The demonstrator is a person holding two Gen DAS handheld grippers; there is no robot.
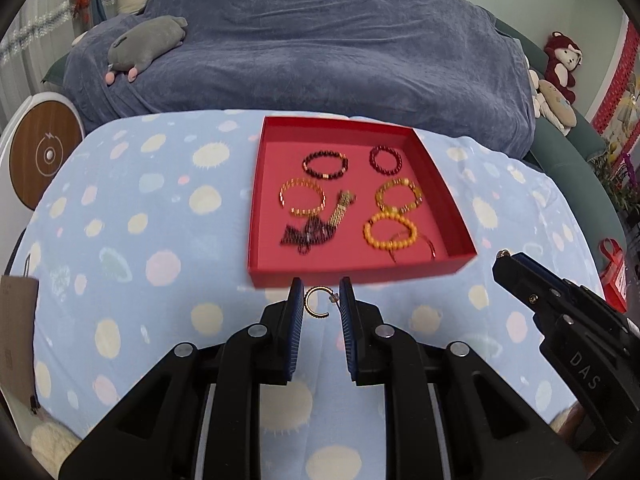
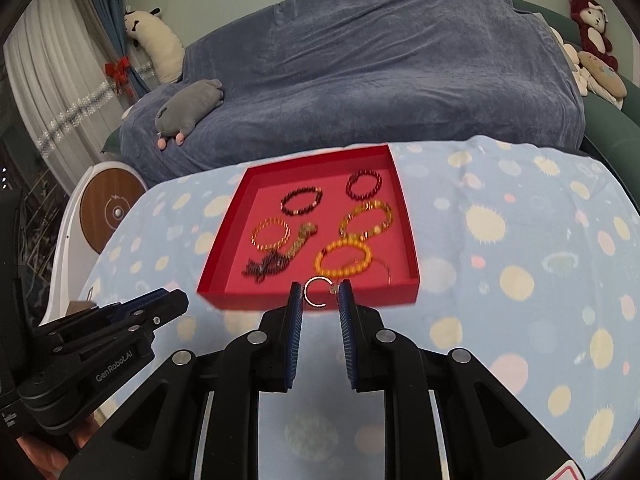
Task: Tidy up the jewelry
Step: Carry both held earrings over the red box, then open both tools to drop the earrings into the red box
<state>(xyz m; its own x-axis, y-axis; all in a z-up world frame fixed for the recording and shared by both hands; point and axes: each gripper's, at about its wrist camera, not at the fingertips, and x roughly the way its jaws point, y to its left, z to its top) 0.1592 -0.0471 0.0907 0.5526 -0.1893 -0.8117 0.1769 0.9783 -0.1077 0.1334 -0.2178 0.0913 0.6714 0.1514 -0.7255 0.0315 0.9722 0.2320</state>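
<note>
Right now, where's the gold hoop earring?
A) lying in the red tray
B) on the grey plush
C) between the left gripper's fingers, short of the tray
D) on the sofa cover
C: the left wrist view shows the gold hoop earring pinched between the left gripper's fingers, just short of the red tray's near wall; the right gripper holds a separate pale hoop.

Red tray (image 1: 440, 188) wall blocks ahead; tablecloth (image 1: 140, 240) sides open.
</note>
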